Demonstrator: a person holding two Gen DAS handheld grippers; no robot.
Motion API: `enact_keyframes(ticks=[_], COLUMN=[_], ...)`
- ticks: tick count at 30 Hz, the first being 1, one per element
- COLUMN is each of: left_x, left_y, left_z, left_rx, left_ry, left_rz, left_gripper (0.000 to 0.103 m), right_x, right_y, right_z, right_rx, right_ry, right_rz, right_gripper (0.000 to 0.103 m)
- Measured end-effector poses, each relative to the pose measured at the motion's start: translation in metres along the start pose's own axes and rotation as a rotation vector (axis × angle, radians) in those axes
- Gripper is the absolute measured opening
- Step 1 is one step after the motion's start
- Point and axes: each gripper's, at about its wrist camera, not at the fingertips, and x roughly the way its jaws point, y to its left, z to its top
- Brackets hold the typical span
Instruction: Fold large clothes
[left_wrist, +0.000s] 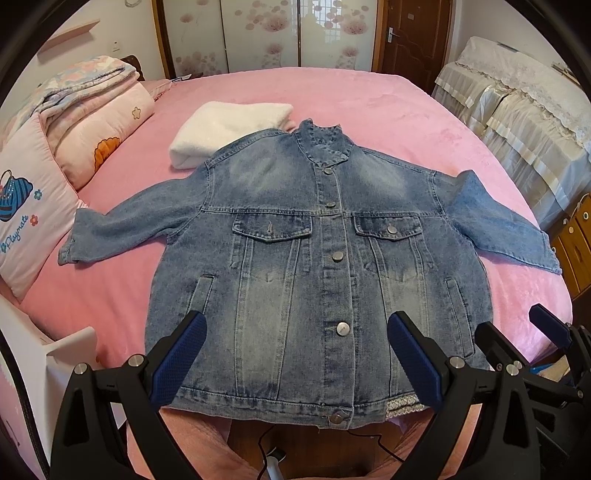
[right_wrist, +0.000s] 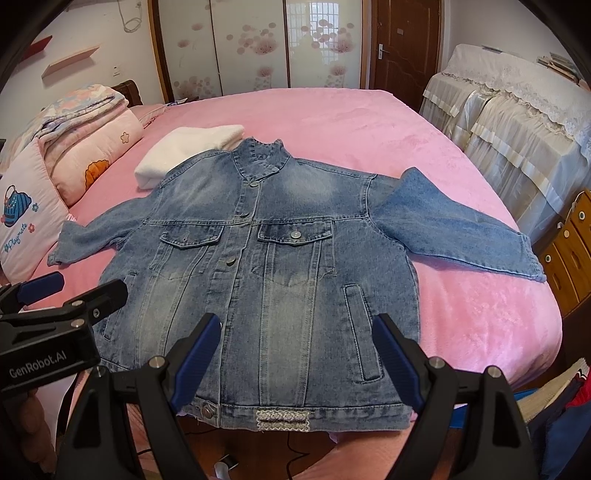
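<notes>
A blue denim jacket (left_wrist: 310, 258) (right_wrist: 266, 266) lies flat and buttoned on the pink bed, front up, collar away from me, both sleeves spread sideways. Its hem hangs at the bed's near edge. My left gripper (left_wrist: 295, 328) hovers open above the lower left half of the jacket, nothing between its blue pads. My right gripper (right_wrist: 295, 332) hovers open above the lower right half, also holding nothing. The right gripper (left_wrist: 524, 325) also shows at the right edge of the left wrist view, and the left gripper (right_wrist: 85, 288) at the left of the right wrist view.
A folded white towel (left_wrist: 229, 129) (right_wrist: 188, 147) lies beyond the jacket's left shoulder. Pillows and folded quilts (left_wrist: 85, 122) are stacked on the left. A lace-covered piece of furniture (right_wrist: 517, 122) and wooden drawers (right_wrist: 569, 254) stand right of the bed (right_wrist: 369, 122). A cable lies on the floor below.
</notes>
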Motion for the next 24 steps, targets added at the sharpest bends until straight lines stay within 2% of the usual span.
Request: enact_keyframes(ticks=[6, 12, 20, 24], left_x=[0.003, 0.002, -0.003, -0.008], left_y=[0.002, -0.008, -0.03, -0.052], left_z=[0.017, 0.034, 0.07, 0.095], left_rx=[-0.011, 0.02, 0.07, 0.11], left_ry=[-0.009, -0.026, -0.1, -0.163], left_rz=[0.012, 0.014, 0.011, 0.002], left_gripper=[0.098, 0.098, 0.098, 0.098], right_x=[0.005, 0.003, -0.005, -0.009], right_y=[-0.007, -0.013, -0.032, -0.055], right_z=[0.008, 0.021, 0.049, 0.067], right_rx=[-0.001, -0.011, -0.004, 0.018], right_ry=[-0.01, -0.05, -0.131, -0.187], right_rz=[0.005, 0.018, 0.007, -0.037], right_gripper=[0.085, 0.085, 0.085, 0.085])
